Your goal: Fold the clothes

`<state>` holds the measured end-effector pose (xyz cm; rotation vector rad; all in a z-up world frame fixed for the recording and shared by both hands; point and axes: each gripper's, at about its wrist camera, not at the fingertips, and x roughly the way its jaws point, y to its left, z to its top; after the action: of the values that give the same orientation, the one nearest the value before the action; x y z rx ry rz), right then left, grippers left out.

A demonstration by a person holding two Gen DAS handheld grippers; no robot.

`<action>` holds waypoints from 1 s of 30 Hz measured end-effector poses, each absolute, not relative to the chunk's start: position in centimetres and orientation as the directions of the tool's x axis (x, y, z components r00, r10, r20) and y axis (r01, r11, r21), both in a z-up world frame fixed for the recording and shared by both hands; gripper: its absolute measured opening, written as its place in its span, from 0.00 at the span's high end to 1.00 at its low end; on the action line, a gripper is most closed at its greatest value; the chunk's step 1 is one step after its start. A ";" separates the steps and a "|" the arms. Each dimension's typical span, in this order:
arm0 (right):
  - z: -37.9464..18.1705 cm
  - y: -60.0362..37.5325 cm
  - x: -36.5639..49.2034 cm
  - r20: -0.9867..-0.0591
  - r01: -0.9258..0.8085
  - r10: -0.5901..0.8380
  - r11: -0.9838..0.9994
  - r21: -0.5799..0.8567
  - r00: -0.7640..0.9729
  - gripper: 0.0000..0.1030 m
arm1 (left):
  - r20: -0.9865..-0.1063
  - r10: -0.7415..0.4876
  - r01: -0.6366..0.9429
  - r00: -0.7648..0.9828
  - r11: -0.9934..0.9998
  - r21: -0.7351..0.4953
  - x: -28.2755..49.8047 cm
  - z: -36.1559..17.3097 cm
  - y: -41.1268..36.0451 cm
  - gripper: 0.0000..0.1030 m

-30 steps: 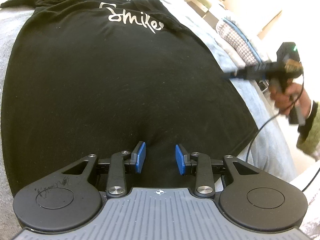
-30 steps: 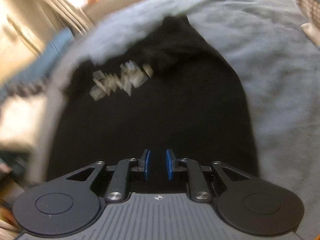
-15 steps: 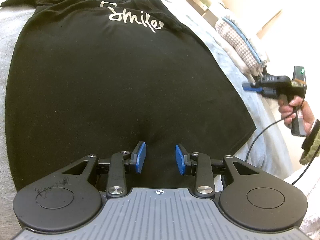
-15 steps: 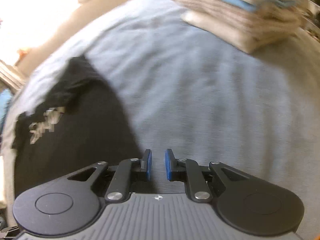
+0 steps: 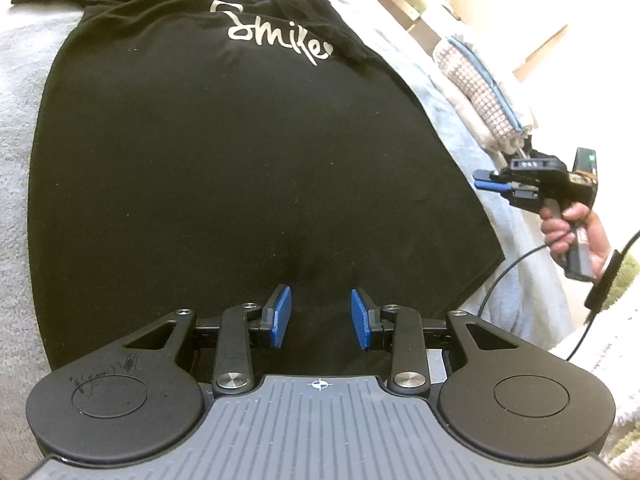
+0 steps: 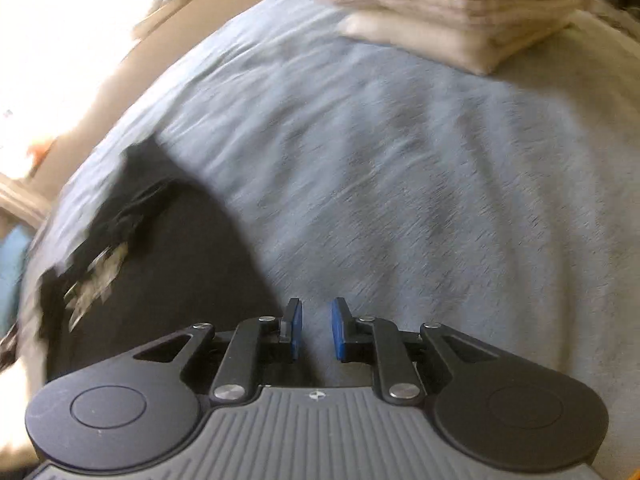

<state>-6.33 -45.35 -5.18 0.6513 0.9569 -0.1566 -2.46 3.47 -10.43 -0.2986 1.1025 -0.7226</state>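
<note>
A black T-shirt lies flat on a grey-blue bed; folded towels, seemingly, beyond. Left hand-held gripper gapes empty; right hand-held gripper part-open, empty.

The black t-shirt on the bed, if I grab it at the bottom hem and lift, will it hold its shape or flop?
The black t-shirt will likely flop: it lies limp, following the grey blanket, with soft creases near the collar. It is probably light, being thin and single-layered. It may drag on the fuzzy blanket rather than slide, so lifting with the open left gripper seems safer than pulling.

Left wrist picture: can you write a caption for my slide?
Open left hand-held gripper over a flat black T-shirt on the grey blanket; right hand-held gripper hovers beside it.
</note>
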 end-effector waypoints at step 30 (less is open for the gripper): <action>4.3 -17.5 22.1 -0.816 -0.324 0.439 0.887 0.328 0.376 0.68 | -0.652 -0.378 0.012 0.658 0.870 -0.493 14.3 -8.2 13.3 0.63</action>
<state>22.14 -17.52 4.29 0.1200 1.0804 0.4900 14.29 13.30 -8.17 -0.4783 0.8307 -0.2301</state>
